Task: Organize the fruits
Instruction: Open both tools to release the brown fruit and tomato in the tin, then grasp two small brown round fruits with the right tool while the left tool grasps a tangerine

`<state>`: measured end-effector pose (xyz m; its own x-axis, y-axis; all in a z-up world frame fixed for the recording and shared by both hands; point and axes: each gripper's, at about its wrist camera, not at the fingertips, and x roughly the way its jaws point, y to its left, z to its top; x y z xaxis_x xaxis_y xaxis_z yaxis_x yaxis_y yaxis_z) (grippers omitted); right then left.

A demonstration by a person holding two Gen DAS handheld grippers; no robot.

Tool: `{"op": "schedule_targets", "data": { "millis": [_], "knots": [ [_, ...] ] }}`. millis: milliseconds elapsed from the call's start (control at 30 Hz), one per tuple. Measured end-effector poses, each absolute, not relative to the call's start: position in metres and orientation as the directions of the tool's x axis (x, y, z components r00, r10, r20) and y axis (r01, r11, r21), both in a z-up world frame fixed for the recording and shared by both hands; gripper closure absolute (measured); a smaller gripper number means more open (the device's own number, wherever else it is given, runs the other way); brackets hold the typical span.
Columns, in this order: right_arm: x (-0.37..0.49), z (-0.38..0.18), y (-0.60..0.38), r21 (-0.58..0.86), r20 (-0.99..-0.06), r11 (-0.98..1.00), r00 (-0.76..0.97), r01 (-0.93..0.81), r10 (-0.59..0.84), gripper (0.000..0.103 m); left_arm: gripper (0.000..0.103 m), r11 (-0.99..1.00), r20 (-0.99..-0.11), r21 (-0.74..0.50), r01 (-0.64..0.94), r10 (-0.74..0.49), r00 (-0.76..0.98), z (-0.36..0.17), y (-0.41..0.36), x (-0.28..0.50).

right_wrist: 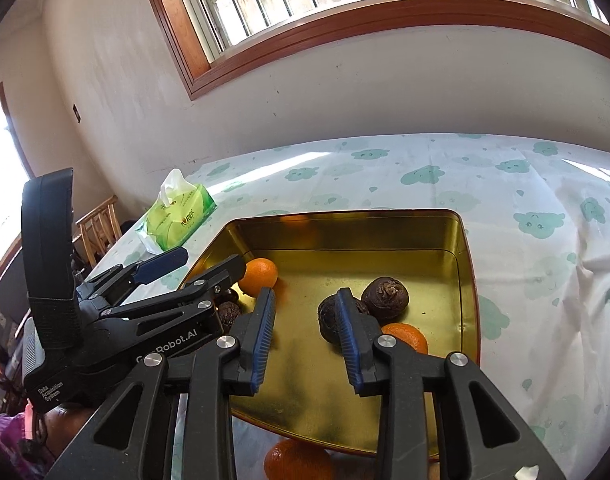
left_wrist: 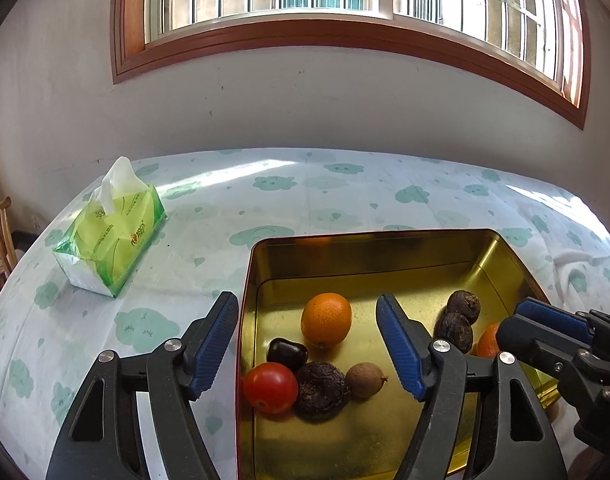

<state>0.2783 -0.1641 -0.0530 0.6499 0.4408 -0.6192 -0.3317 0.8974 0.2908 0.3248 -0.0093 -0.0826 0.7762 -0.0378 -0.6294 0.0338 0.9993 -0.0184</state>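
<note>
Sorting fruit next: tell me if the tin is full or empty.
Partly filled: the tin holds an orange, a tomato and dark fruits, with bare gold floor left.

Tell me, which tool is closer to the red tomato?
Left. The left tool is open right over the tomato. The right tool hangs farther off, by the wrinkly dark fruits.

The tin tray [left_wrist: 385, 256] is gold inside with a red rim; in it lie an orange mandarin [left_wrist: 326, 319], a red tomato [left_wrist: 269, 387], a near-black cherry [left_wrist: 286, 353] and dark brown wrinkled fruits [left_wrist: 321, 389]; the tablecloth [left_wrist: 345, 188] is pale with green cloud prints; the tissue pack [left_wrist: 113, 236] is lime green; the gripper pads [left_wrist: 211, 344] are blue.
</note>
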Motion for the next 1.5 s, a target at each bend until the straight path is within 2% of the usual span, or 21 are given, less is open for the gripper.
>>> {"op": "schedule_targets", "data": {
  "millis": [233, 633, 700, 900, 1100, 1200, 1300, 1333, 1500],
  "knots": [
    [0.244, -0.046, -0.196, 0.284, -0.611, 0.912, 0.677, -0.297, 0.411, 0.067, 0.031, 0.999, -0.614, -0.013, 0.037, -0.037, 0.789, -0.072, -0.012, 0.311],
    [0.207, -0.082, -0.254, 0.240, -0.694, 0.947, 0.645, -0.212, 0.320, 0.066, 0.028, 0.998, -0.586, 0.008, 0.058, -0.042, 0.809, -0.047, -0.022, 0.258],
    [0.207, -0.085, -0.258, 0.255, -0.699, 0.945, 0.636, -0.205, 0.326, 0.063, 0.028, 0.997, -0.585, 0.009, 0.072, -0.053, 0.809, -0.047, -0.022, 0.241],
    [0.202, -0.090, -0.251, 0.260, -0.709, 0.934, 0.608, -0.245, 0.357, 0.063, 0.028, 0.986, -0.630, -0.017, 0.168, -0.141, 0.763, -0.072, -0.027, 0.192],
    [0.209, -0.095, -0.239, 0.251, -0.737, 0.925, 0.564, -0.284, 0.373, 0.063, 0.029, 0.978, -0.680, -0.042, 0.205, -0.178, 0.711, -0.102, -0.033, 0.166],
    [0.214, -0.097, -0.234, 0.246, -0.744, 0.924, 0.554, -0.293, 0.373, 0.063, 0.029, 0.974, -0.686, -0.041, 0.224, -0.190, 0.702, -0.106, -0.040, 0.162],
    [0.224, -0.101, -0.228, 0.244, -0.758, 0.927, 0.539, -0.286, 0.366, 0.057, 0.029, 0.967, -0.684, -0.045, 0.249, -0.212, 0.698, -0.105, -0.048, 0.163],
    [0.225, -0.102, -0.226, 0.244, -0.762, 0.924, 0.532, -0.293, 0.370, 0.061, 0.029, 0.964, -0.681, -0.049, 0.260, -0.223, 0.697, -0.104, -0.051, 0.164],
    [0.211, -0.102, -0.228, 0.220, -0.763, 0.921, 0.532, -0.322, 0.368, 0.063, 0.029, 0.958, -0.681, -0.075, 0.276, -0.251, 0.687, -0.099, -0.066, 0.177]
  ]
}}
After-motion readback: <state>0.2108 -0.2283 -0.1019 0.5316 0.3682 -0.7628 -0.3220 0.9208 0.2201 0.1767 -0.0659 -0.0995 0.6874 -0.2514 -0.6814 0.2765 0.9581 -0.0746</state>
